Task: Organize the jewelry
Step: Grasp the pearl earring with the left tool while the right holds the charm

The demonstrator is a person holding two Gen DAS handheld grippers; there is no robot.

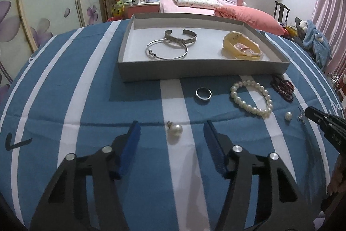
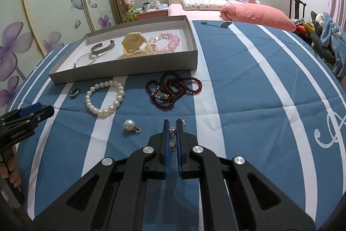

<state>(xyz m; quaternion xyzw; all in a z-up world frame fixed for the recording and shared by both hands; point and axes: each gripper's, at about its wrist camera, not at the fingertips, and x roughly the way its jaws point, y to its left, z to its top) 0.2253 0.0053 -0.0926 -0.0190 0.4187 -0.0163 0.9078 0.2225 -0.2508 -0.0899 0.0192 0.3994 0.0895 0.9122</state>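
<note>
A grey tray (image 1: pixel 194 70) (image 2: pixel 129 67) holds silver bangles (image 1: pixel 167 49) (image 2: pixel 101 48), a yellow case (image 1: pixel 240 44) (image 2: pixel 134 44) and a pink bead bracelet (image 2: pixel 166 41). On the striped cloth lie a pearl earring (image 1: pixel 175 129) between the fingers of my open left gripper (image 1: pixel 172 125), a silver ring (image 1: pixel 203 94) (image 2: pixel 74 92), a white pearl bracelet (image 1: pixel 252 99) (image 2: pixel 104 99), dark red beads (image 1: pixel 283 84) (image 2: pixel 173 90) and a second pearl earring (image 1: pixel 288 115) (image 2: pixel 129 124). My right gripper (image 2: pixel 172 122) is nearly shut around a small silver chain earring (image 2: pixel 172 135).
The blue and white striped cloth (image 2: pixel 248 101) covers the table. A bed with pink bedding (image 1: pixel 237 10) stands behind it, a wardrobe with flower decals (image 1: pixel 43 3) at the left, a chair with clothes (image 1: pixel 313 40) at the right.
</note>
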